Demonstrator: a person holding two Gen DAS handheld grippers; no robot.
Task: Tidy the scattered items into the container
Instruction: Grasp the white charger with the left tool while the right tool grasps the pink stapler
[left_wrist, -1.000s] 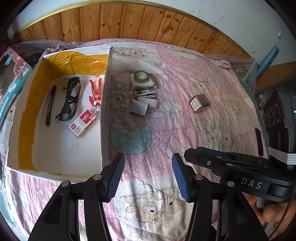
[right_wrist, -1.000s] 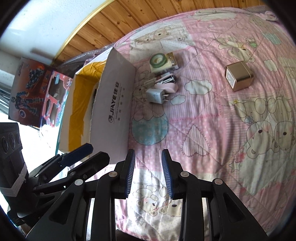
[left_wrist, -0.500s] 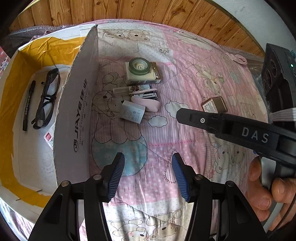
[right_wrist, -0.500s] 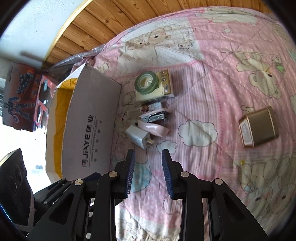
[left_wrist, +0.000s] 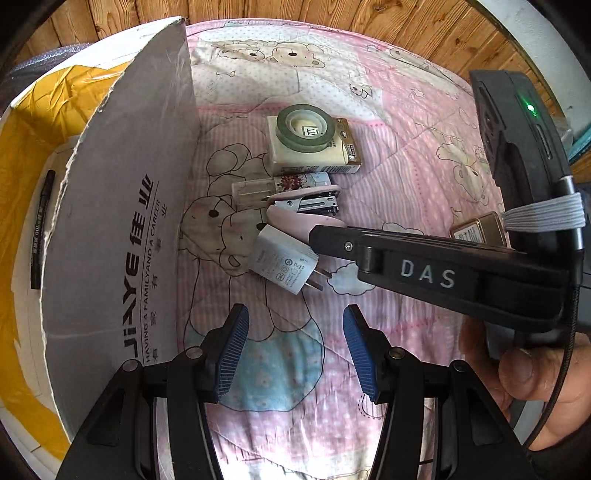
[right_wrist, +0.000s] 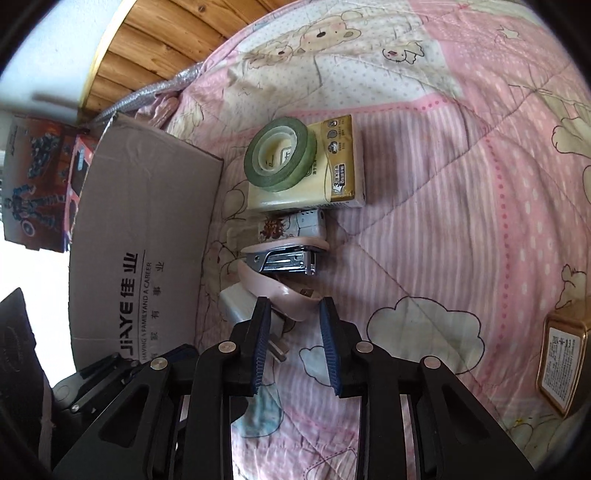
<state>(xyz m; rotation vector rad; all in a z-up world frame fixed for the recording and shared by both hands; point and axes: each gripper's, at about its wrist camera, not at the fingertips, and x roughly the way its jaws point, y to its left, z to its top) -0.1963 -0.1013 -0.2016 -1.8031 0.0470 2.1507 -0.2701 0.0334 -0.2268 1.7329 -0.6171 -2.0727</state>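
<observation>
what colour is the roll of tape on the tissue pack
Green, a dull sage shade; the right wrist view shows it best.

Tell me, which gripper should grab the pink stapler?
Probably the right gripper: open, its tips already reach the stapler. The left gripper is open too, but sits farther back.

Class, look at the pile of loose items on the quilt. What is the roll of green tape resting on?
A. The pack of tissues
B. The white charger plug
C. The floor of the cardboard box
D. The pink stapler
A: the green tape lies flat on top of the tissue pack, while the pink stapler and white charger plug sit separately, nearer the tools.
</observation>
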